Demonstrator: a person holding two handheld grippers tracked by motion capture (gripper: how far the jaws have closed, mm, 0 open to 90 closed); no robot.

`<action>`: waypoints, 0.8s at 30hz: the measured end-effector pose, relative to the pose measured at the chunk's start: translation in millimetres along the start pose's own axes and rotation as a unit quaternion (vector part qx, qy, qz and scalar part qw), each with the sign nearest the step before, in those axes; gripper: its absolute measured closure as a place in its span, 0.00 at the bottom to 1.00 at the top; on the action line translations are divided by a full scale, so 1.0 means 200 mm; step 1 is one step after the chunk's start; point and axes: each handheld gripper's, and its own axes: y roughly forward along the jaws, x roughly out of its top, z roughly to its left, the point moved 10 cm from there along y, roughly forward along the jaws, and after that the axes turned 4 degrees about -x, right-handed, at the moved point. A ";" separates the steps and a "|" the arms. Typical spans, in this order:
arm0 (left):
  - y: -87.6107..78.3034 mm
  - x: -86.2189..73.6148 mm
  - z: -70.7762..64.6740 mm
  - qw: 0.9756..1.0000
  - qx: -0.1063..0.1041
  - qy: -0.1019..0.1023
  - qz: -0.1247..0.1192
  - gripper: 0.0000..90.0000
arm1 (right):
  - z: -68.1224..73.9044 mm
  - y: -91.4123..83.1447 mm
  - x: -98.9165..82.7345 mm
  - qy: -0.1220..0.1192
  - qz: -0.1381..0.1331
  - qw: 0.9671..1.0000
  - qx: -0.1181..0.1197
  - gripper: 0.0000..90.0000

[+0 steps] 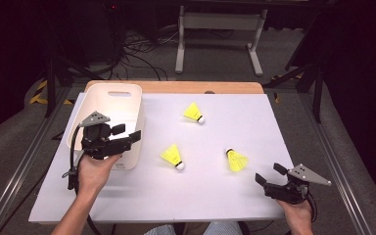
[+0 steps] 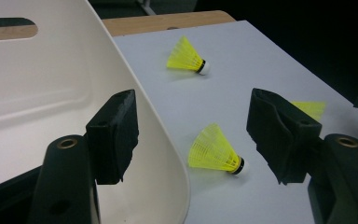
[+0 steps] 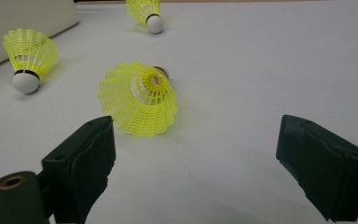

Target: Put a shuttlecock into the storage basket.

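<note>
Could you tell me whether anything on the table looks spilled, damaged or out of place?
Nothing looks damaged or spilled. Three yellow mesh shuttlecocks lie on their sides, scattered on the white tabletop: one near the back, one beside the white plastic bin at, one before the open right gripper at.

Yellow shuttlecocks with white corks, white bin, black jaws

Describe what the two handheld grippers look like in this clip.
Both the left gripper and the right gripper are black, each with two blocky jaws ending in rough dark pads, brass-ringed holes behind them. A grey three-cornered plate tops each, and a black cable trails from the left one. Forearms are bare, no sleeves.
</note>
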 end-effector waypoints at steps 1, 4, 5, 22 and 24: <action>0.01 0.00 -0.01 1.000 -0.002 0.002 0.001 0.39 | 0.00 0.00 0.00 0.000 0.000 1.000 0.000 0.14; 0.02 0.00 -0.02 1.000 -0.003 0.005 0.004 0.39 | 0.00 0.00 0.00 -0.002 0.001 1.000 0.000 0.14; 0.03 0.00 -0.03 1.000 -0.004 0.005 0.007 0.39 | 0.00 0.00 0.00 -0.002 0.000 1.000 0.000 0.14; 0.14 0.00 -0.11 0.999 -0.016 0.021 0.039 0.40 | 0.00 0.01 0.00 -0.004 0.003 1.000 0.001 0.14; 0.15 0.00 -0.12 0.999 -0.014 0.025 0.044 0.40 | 0.01 0.00 0.00 -0.006 0.001 1.000 0.001 0.14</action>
